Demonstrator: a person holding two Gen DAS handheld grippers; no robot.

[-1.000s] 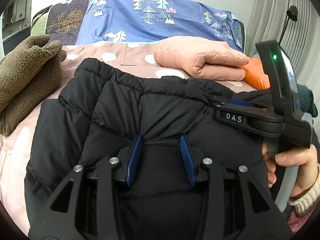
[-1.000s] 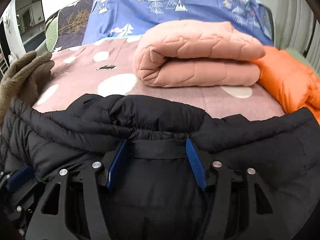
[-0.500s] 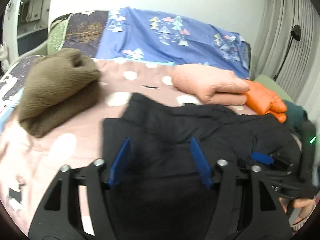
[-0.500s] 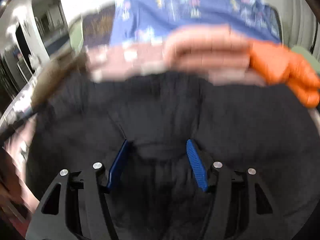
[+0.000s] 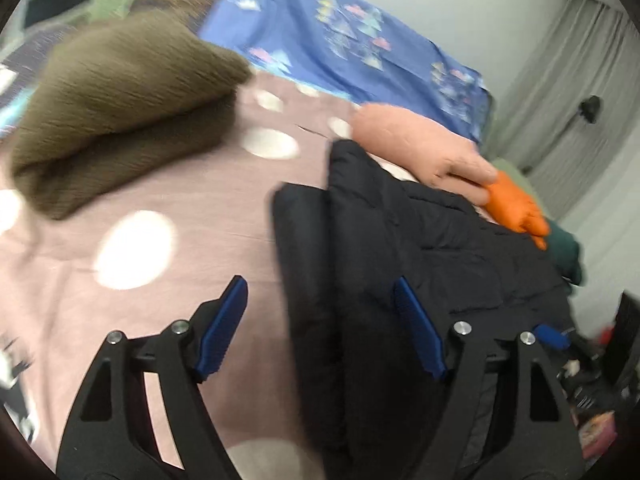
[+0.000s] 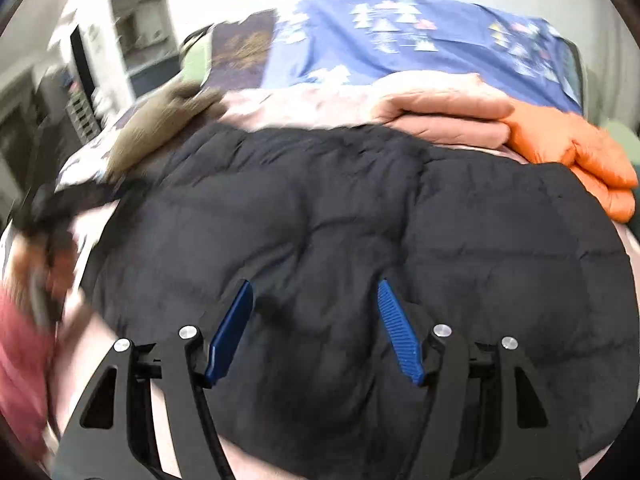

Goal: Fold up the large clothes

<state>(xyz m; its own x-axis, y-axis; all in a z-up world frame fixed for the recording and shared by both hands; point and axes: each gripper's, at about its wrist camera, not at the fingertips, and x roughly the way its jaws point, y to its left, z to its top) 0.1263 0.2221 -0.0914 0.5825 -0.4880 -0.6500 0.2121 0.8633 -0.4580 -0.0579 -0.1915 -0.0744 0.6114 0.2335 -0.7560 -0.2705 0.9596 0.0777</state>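
Left wrist view
- Left gripper (image 5: 320,312): spread wide, nothing between its blue pads (image 5: 222,330); one pad sits over the bedspread, the other over the jacket's edge.
- Black puffer jacket (image 5: 400,240): lies on the bed in the right half of this view, its near-left edge showing stacked layers.
- Bedspread (image 5: 132,208): dusty pink with large white dots, bare to the left of the jacket.
- Brown fleece garment (image 5: 120,108): folded, upper left, well apart from the jacket.
- Peach quilted garment (image 5: 416,148): folded, just behind the jacket's far edge.
- Orange garment (image 5: 516,208): beside the peach one, at the jacket's far right.
- Dark green garment (image 5: 564,248): seen only here, right of the orange one.
- Blue cover (image 5: 352,44): printed with small trees; the print is blurred.
- Right gripper (image 5: 554,336): one blue tip at the right edge, on the jacket; its state is not clear from here.
- Writing: none readable; the frame is motion-blurred.

Right wrist view
- Right gripper (image 6: 314,328): released, pads apart, hovering over the jacket (image 6: 360,240) with no cloth pinched.
- Jacket position: fills the middle of this view, quilted panels facing up.
- Peach garment (image 6: 444,114) and orange garment (image 6: 576,152): touching each other along the jacket's far edge.
- Brown fleece (image 6: 160,128): far left, behind the jacket.
- Seen only here: the room beyond the bed at upper left, too blurred to name.
- Writing: none readable.
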